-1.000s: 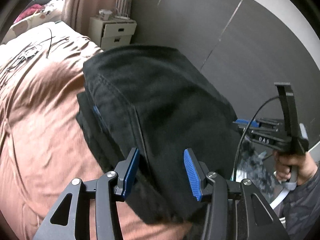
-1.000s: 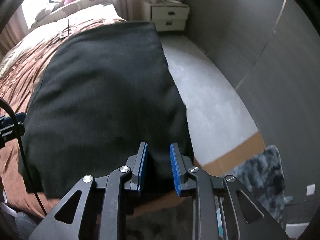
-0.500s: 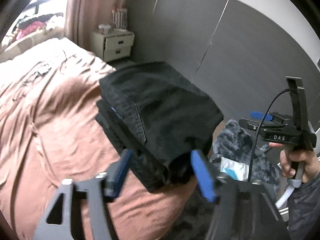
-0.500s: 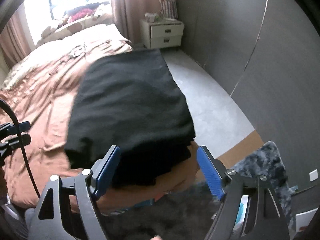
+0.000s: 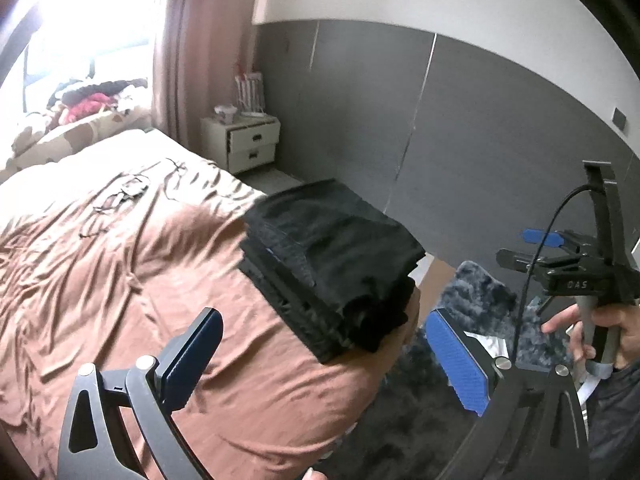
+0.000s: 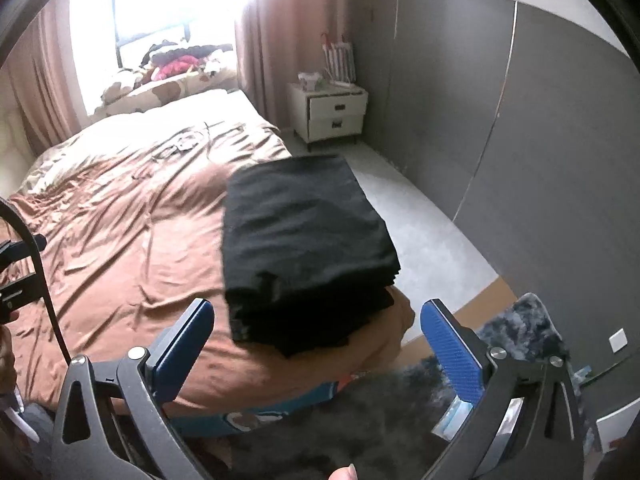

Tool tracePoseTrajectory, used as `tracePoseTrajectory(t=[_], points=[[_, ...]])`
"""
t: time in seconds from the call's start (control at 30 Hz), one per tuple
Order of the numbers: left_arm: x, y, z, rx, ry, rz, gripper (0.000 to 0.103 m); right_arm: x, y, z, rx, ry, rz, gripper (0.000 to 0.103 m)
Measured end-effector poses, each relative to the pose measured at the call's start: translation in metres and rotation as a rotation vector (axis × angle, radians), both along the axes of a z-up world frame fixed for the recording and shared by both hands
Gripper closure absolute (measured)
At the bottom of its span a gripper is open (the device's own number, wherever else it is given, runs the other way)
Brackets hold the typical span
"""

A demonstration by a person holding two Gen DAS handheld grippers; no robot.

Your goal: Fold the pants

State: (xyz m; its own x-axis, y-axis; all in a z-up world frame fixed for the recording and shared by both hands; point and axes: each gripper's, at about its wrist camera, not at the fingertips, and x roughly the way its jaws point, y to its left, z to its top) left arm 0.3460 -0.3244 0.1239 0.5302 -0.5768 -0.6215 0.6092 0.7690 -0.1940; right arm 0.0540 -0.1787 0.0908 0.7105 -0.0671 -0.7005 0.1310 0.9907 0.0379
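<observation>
Left tool (image 5: pixel 320 356) and right tool (image 6: pixel 316 340): both opening wide, nothing between the blue pads, hanging above the bed's near corner, apparently let go because folding looks finished. Bed (image 6: pixel 120 240) under a rumpled brown cover. Black pants (image 6: pixel 304 236) folded into a thick stacked rectangle near the bed's corner edge. White nightstand (image 6: pixel 332 114) with both drawers shut, contents unseen; small items on top.

Both grippers have black metal frames with silver screws and blue ribbed fingers (image 5: pixel 456 364). The right gripper (image 5: pixel 568 276) bears "DAS" lettering and a black cable; dark grey sleeve (image 5: pixel 616 412).
</observation>
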Motion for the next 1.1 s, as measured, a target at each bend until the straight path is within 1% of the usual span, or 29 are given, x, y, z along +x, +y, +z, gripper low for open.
tracePoseTrajectory(t=[0.07,0.13,0.17,0.23,0.33,0.5,0.67,0.87,1.1], points=[[-0.010,0.013,0.008,-0.007,-0.014,0.012,0.000,-0.032,0.014,0.001,-0.003,-0.022,0.010,0.000],[-0.020,0.026,0.017,-0.013,-0.028,0.027,0.000,-0.041,0.021,0.005,-0.005,-0.038,0.022,0.000],[-0.026,0.033,0.021,-0.020,-0.036,0.031,0.000,-0.062,0.025,0.004,-0.008,-0.046,0.024,0.000],[-0.036,0.044,0.028,-0.027,-0.051,0.049,0.000,-0.072,0.032,0.008,-0.022,-0.059,0.033,0.000],[-0.049,0.062,0.035,-0.038,-0.067,0.074,0.000,-0.099,0.034,0.015,-0.025,-0.083,0.051,0.000],[-0.072,0.087,0.043,-0.052,-0.093,0.109,0.000,-0.139,0.058,0.024,-0.049,-0.122,0.078,0.000],[-0.100,0.115,0.049,-0.069,-0.128,0.151,0.000,-0.175,0.074,0.027,-0.066,-0.157,0.110,0.000],[-0.135,0.146,0.053,-0.074,-0.166,0.197,0.000,-0.207,0.082,0.023,-0.055,-0.207,0.116,0.000],[-0.171,0.177,0.050,-0.075,-0.204,0.241,0.000,-0.248,0.093,0.006,-0.008,-0.264,0.148,0.000]])
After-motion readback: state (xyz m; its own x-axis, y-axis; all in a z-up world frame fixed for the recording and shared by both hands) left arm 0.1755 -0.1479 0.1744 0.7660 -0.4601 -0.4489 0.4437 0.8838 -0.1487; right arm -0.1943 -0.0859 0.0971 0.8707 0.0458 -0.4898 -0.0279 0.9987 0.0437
